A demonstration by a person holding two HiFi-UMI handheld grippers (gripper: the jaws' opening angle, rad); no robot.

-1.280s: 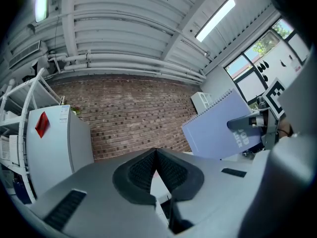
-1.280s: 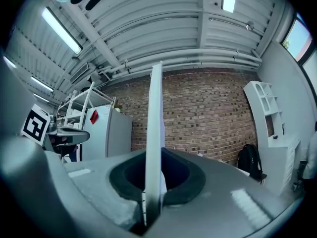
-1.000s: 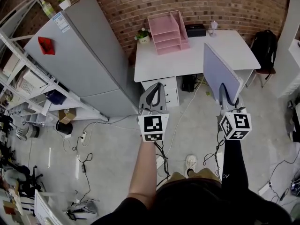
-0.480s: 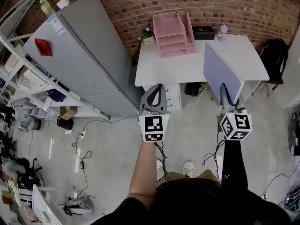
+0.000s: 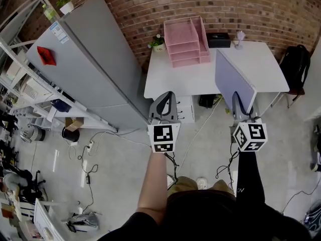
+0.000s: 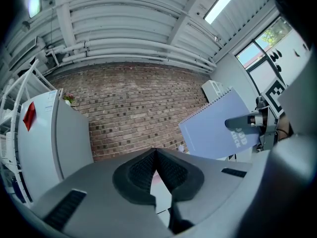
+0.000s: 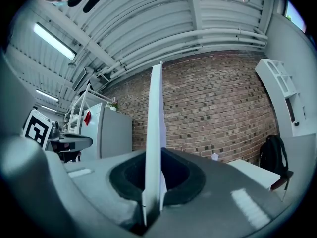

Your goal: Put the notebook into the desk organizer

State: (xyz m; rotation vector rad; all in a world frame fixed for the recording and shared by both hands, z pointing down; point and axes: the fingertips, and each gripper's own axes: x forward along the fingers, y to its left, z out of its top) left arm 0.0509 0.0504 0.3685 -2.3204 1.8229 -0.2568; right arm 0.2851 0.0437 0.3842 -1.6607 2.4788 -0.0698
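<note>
Notebook (image 5: 234, 82) isn't in the organizer yet. It's up in the air, pinched by its near edge in the right gripper (image 5: 239, 107). It stands on edge with the lavender cover facing the person's left. In the head view it overlaps the right part of the white desk (image 5: 170, 77). In the right gripper view you see it edge-on, a thin pale slab rising straight out from between the pads, which are clamped tight on it.

The desk organizer (image 5: 186, 40) is the pink stack of trays at the back of the desk, against the brick wall (image 5: 251, 4). From what I can make out, the top tray shows only its own pink floor. The lower tiers are too shadowed to tell. A small potted plant (image 5: 158, 40) stands just left of it and a black box (image 5: 218, 39) just right.

The left gripper (image 5: 164, 102) has its jaws closed, tips touching, with nothing between them. It hangs in front of the desk's front edge, beside a tall grey cabinet (image 5: 95, 59).

Both arms reach out forward, roughly parallel, and the grippers point about level toward the desk. The left forearm (image 5: 153, 185) is bare. The right arm is in a black sleeve (image 5: 248, 179).
</note>
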